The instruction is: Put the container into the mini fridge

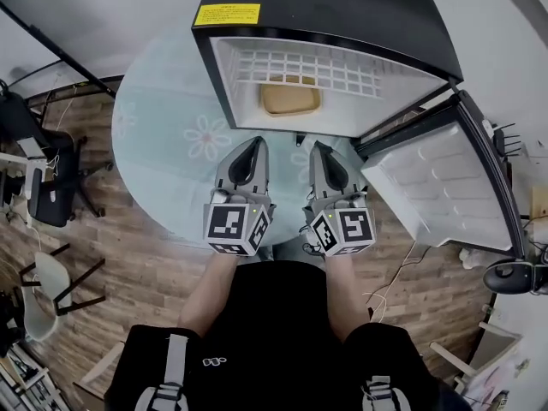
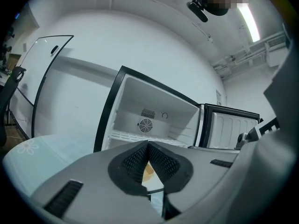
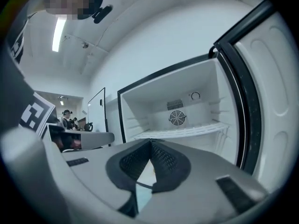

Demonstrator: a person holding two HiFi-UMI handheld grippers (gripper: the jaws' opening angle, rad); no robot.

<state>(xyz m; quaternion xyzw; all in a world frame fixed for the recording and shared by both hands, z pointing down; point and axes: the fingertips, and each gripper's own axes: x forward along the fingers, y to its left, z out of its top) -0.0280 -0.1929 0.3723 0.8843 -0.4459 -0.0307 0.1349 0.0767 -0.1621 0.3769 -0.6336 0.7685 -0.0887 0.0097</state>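
The black mini fridge (image 1: 325, 24) stands open on the round pale table (image 1: 163, 144), its door (image 1: 445, 187) swung out to the right. A tan container (image 1: 290, 98) lies inside on the fridge floor, under the white wire shelf (image 1: 300, 67). My left gripper (image 1: 255, 142) and right gripper (image 1: 318, 146) hover side by side just in front of the opening, both shut and holding nothing. In the left gripper view the shut tips (image 2: 147, 144) point at the fridge (image 2: 154, 111), and a sliver of the container (image 2: 147, 171) shows below them. The right gripper (image 3: 150, 141) faces the fridge interior (image 3: 177, 111).
Black chairs (image 1: 43, 187) stand on the wooden floor at the left. Cables and a black device (image 1: 514, 276) lie at the right, beyond the open door (image 3: 271, 78). A glass panel (image 2: 42, 78) leans against the wall left of the fridge.
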